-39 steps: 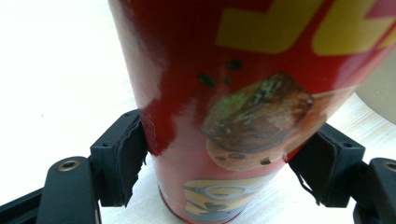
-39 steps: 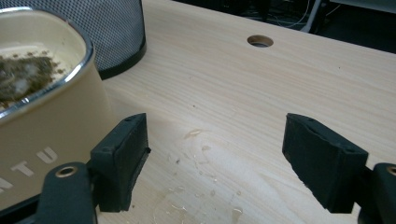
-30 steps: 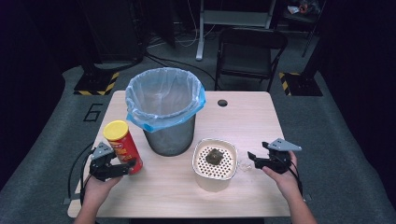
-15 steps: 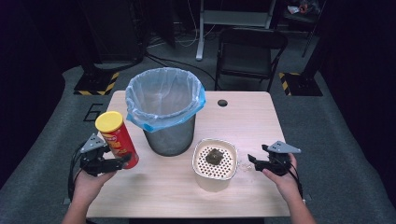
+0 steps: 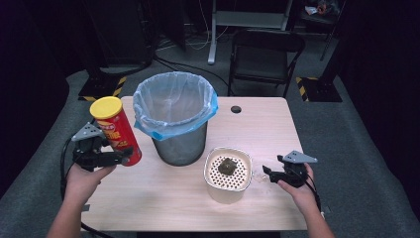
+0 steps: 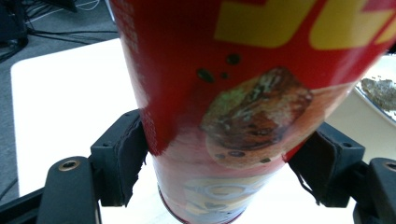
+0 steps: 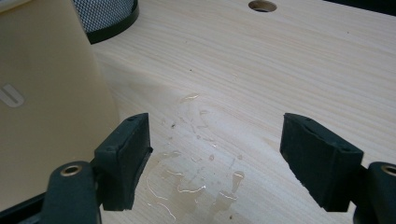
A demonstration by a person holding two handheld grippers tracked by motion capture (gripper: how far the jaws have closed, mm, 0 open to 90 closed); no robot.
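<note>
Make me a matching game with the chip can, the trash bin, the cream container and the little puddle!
Things:
1. chip can
2. trash bin
3. cream container
4. puddle

States:
A. lined with a blue bag
B. clamped in the left gripper
C. on the wood between the open right gripper's jaws
D. has a dark lump on its holey top

Pairs: 1-B, 2-A, 3-D, 4-C

Overhead light falls brightly on the pale wooden table (image 5: 257, 129) while the surrounding room stays dark. The left gripper view is soft, its tabletop blown white. Spilled droplets (image 7: 196, 163) glint in the right gripper view.
</note>
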